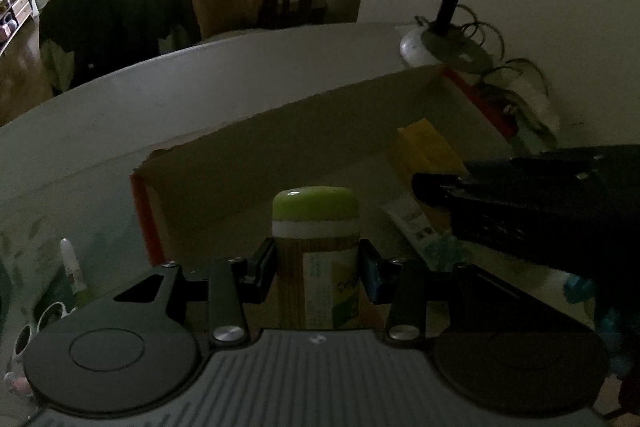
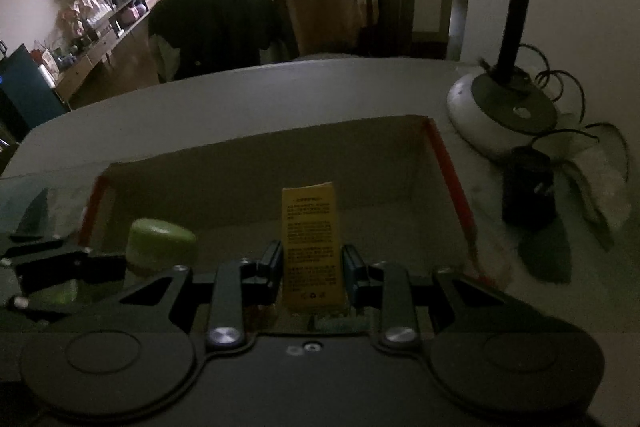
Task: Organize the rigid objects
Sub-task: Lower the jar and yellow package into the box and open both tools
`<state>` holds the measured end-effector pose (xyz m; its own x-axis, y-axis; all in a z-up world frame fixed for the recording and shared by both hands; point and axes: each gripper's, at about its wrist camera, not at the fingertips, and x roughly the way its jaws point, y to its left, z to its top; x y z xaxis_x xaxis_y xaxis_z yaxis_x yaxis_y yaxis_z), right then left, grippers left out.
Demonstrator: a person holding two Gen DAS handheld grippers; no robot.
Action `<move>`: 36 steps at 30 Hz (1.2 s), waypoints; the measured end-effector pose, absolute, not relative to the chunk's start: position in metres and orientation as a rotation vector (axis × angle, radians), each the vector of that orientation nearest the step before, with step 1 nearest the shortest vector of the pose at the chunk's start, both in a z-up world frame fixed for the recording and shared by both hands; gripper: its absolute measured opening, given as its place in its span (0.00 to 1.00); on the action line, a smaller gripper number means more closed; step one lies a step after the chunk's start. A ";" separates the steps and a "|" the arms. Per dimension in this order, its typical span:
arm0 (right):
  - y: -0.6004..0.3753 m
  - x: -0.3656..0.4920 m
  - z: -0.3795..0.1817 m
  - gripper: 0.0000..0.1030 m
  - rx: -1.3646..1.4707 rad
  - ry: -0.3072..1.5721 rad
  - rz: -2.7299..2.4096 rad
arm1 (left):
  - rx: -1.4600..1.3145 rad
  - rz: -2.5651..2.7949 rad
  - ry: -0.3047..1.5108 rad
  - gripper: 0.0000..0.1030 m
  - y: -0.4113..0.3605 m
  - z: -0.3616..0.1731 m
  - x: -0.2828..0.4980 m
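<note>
My left gripper (image 1: 317,265) is shut on a bottle with a green cap (image 1: 316,227), held upright over the open cardboard box (image 1: 280,131). My right gripper (image 2: 312,269) is shut on a yellow printed box (image 2: 310,239), also over the cardboard box (image 2: 260,163). The green-capped bottle shows at the left of the right wrist view (image 2: 160,243). The yellow box (image 1: 424,147) and the dark right gripper body (image 1: 540,199) show at the right of the left wrist view. A white tube (image 1: 412,223) lies inside the cardboard box.
A lamp base (image 2: 500,115) with a black pole and cables stands right of the box on the white table (image 2: 240,95). A dark block (image 2: 528,191) sits beside it. A small white bottle (image 1: 72,267) stands left of the box. Chairs stand behind the table.
</note>
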<state>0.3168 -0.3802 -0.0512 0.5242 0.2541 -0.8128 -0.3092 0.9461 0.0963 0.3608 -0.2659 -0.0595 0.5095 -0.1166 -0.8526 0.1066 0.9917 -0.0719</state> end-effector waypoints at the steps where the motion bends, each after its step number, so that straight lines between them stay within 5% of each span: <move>1: -0.379 0.321 -0.055 0.29 -0.063 0.971 0.336 | -0.005 -0.129 1.034 0.42 -0.266 -0.063 0.364; 33: -0.359 0.343 -0.080 0.35 -0.137 1.113 0.338 | 0.006 -0.091 1.211 0.42 -0.268 -0.112 0.414; 36: -0.362 0.338 -0.078 0.37 -0.126 1.109 0.347 | -0.014 -0.093 1.199 0.48 -0.265 -0.109 0.411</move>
